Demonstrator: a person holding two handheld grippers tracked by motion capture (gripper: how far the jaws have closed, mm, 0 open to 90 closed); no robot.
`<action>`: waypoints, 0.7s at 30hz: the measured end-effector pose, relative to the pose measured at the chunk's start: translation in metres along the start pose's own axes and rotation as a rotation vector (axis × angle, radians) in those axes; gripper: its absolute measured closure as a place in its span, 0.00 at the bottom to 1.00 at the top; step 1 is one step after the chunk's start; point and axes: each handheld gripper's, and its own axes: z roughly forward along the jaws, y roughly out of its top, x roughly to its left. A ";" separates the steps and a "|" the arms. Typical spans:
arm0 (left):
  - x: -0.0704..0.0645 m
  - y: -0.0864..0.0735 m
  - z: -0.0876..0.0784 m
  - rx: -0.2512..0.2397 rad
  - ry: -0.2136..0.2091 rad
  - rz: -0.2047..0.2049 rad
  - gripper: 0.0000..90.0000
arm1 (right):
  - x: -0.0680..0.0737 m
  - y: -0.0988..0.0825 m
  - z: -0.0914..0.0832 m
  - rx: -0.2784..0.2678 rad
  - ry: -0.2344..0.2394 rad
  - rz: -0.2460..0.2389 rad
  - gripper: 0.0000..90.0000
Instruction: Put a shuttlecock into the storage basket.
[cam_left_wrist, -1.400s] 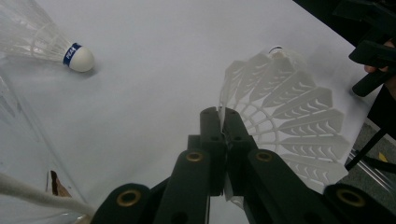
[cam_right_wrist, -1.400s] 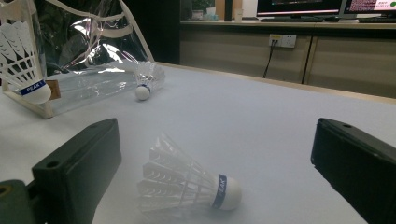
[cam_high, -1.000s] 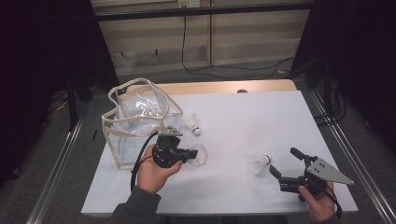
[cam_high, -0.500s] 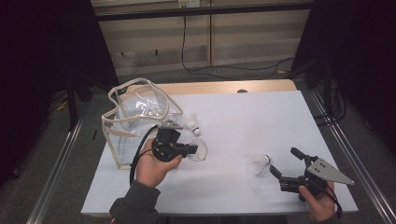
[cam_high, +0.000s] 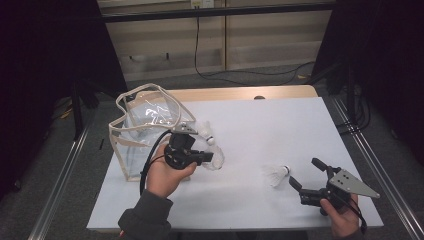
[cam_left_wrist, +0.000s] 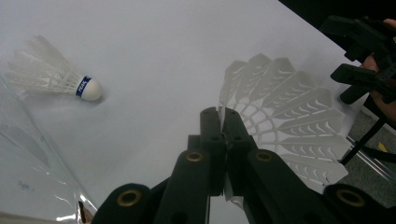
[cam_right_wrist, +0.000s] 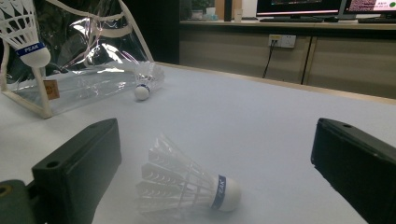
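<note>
Since our left gripper (cam_left_wrist: 223, 140) already pinches one light, fragile shuttlecock (cam_left_wrist: 285, 116) by its skirt, the wide-open right gripper (cam_right_wrist: 210, 154) should take its shuttlecock (cam_right_wrist: 187, 186) gently near the cork.

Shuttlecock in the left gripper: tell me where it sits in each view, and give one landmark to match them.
High view: the shuttlecock is left of centre, at the left gripper tips, right of the clear bag.
Left gripper view: its feathers fan right of centre, above the shut jaws.
Right gripper view: top left corner, cork down.
Shared landmark: the clear bag, lower left and upper left in those views.
</note>
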 end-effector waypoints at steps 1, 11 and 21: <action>0.000 0.001 0.000 0.002 0.003 0.002 1.00 | 0.000 0.000 0.000 0.001 0.001 0.001 0.02; 0.000 0.009 -0.005 0.004 0.003 0.006 1.00 | 0.000 0.000 0.001 0.001 0.001 -0.004 0.02; 0.000 0.016 -0.007 0.001 0.010 0.006 1.00 | -0.001 0.000 0.001 0.000 -0.001 -0.001 0.02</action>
